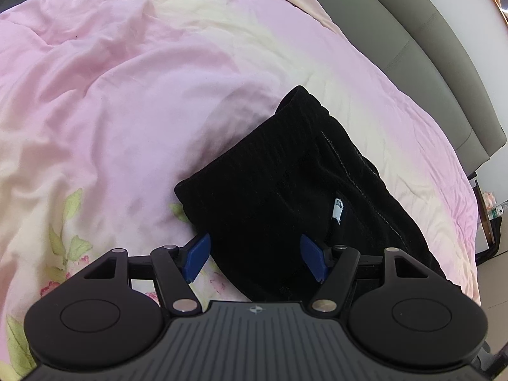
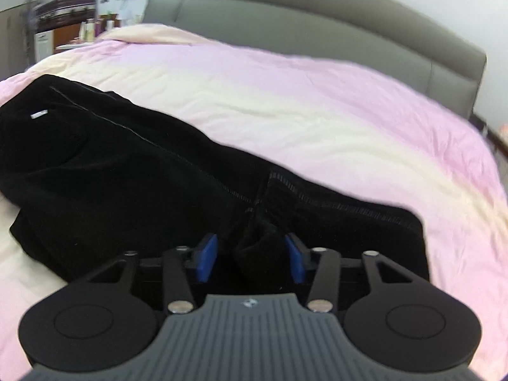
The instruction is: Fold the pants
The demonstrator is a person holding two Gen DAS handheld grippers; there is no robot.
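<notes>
Black pants (image 1: 285,190) lie on a pink and cream duvet (image 1: 127,111), with a small white label (image 1: 337,210) showing. My left gripper (image 1: 257,258) is open, its blue pads either side of the pants' near edge, right above the cloth. In the right wrist view the pants (image 2: 127,165) stretch from the far left to the bottom right, with grey seam stitching. My right gripper (image 2: 250,258) is open over a bunched fold of the black cloth, which rises between the blue pads (image 2: 208,257); no pinch is visible.
The grey padded headboard (image 2: 317,22) runs along the far side of the bed. A side table with bottles (image 2: 85,31) stands at the far left. The bed edge and floor (image 1: 489,254) show at the right of the left wrist view.
</notes>
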